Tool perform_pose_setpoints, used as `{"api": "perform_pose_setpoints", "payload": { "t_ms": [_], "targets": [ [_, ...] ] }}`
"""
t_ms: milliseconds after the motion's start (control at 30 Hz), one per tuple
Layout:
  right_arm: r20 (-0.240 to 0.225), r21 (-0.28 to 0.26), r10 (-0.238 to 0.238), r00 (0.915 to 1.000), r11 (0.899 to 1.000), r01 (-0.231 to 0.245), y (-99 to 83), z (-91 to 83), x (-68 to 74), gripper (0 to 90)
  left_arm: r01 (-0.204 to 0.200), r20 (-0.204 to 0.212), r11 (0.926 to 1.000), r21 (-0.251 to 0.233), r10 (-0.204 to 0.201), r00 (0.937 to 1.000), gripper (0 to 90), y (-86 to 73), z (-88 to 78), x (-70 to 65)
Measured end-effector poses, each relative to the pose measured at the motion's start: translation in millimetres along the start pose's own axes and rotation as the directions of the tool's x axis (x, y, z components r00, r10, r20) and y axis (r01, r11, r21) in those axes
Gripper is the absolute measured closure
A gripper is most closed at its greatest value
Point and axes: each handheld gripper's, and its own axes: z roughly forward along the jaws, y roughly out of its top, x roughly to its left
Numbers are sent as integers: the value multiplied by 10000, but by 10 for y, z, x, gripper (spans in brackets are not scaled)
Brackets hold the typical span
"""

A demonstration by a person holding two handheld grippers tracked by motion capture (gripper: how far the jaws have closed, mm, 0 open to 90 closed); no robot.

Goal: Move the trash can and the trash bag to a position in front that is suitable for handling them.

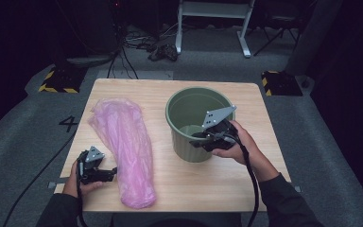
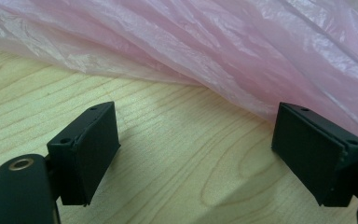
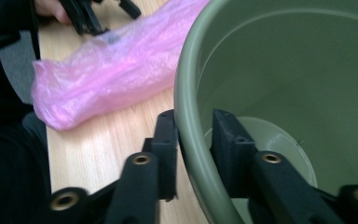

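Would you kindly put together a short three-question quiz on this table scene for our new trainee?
1. True or false: the right gripper has one jaw outside and one inside the rim of the green bucket.
2. Which thing lies just ahead of the left gripper? A) the pink plastic bag B) a cardboard box C) a metal spoon
3. Fill in: in the high view the bag lies to the ____ of the bucket on the wooden table.

Key
1. True; the rim runs between its jaws.
2. A; the left gripper's jaws stand wide apart over bare wood, with nothing between them.
3. left
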Motion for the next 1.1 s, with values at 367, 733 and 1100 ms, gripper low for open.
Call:
{"api": "perform_pose_setpoints", "payload": {
  "t_ms": [367,733,1100],
  "targets": [
    [2135,-1426,257,9766,9898,51,-279,-408,85,278,36,-40,10000,-11,-36,10000,146,-5,-5,-15],
    [3679,-2003,1617,9157,9754,-918,-1005,-644,20,252,-764,-111,9969,-188,762,9970,146,13,6,-240],
    [3147,-1208,3246,8920,9458,-3016,-1851,-223,-278,254,-1189,490,9927,-219,1198,9916,145,173,169,-602]
  ]
}}
